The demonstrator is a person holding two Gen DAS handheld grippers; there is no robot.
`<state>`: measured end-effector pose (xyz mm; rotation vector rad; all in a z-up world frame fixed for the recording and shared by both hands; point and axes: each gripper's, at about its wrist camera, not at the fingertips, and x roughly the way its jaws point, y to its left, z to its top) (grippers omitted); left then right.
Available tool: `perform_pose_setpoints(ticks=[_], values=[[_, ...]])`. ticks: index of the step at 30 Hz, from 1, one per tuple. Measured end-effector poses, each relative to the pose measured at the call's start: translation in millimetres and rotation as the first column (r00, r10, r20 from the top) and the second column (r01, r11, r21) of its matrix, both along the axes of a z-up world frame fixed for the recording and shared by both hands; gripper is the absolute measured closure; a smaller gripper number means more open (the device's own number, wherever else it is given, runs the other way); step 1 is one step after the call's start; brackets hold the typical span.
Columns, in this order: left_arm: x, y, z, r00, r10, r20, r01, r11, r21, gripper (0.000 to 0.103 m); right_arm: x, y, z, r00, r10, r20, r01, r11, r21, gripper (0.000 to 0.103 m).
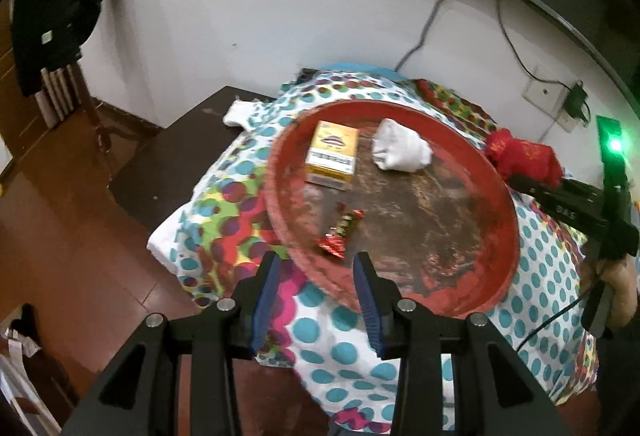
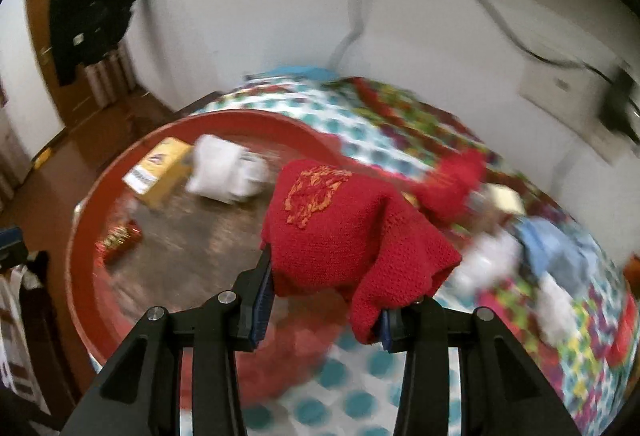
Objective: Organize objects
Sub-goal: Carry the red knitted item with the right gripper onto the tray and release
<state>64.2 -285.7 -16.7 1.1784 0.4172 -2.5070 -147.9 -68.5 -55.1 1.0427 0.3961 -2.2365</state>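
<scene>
A round red tray (image 1: 496, 191) lies on a dotted cloth. In it are a yellow box (image 1: 331, 154), a white rolled sock (image 1: 400, 151) and a red foil snack wrapper (image 1: 340, 234). My left gripper (image 1: 316, 276) is open and empty at the tray's near rim, just short of the wrapper. My right gripper (image 2: 326, 290) is shut on a red knitted cloth (image 2: 344, 232) with an orange emblem and holds it above the tray's right rim (image 2: 80, 236). In the left wrist view that cloth (image 1: 524, 155) shows at the tray's far right edge.
More items lie on the dotted cloth (image 2: 360, 404) to the right: another red cloth (image 2: 456, 179), a blue cloth (image 2: 556, 248), white bundles (image 2: 488, 260). A dark table (image 1: 176, 163) and wooden floor lie left. Cables and a wall socket (image 1: 540, 93) are behind.
</scene>
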Motion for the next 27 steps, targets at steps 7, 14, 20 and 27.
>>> perform_pose_setpoints(ticks=[7, 14, 20, 27], values=[[5, -21, -6, 0.999, 0.038, 0.013, -0.038, 0.999, 0.003, 0.064, 2, -81, -21, 0.991, 0.102, 0.087, -0.107, 0.993, 0.052, 0.064], [1, -31, -13, 0.999, 0.035, 0.04, -0.035, 0.999, -0.002, 0.064, 3, -138, -38, 0.974, 0.159, 0.163, -0.17, 0.984, 0.059, 0.064], [-2, -36, -22, 0.998, 0.039, 0.056, -0.04, 0.999, 0.017, 0.064, -3, -166, -45, 0.973, 0.15, 0.174, -0.165, 0.984, 0.075, 0.063], [-13, -23, -21, 0.998, 0.006, 0.059, -0.007, 1.0, 0.016, 0.064, 7, -154, -36, 0.979, 0.16, 0.126, -0.171, 0.982, 0.083, 0.035]])
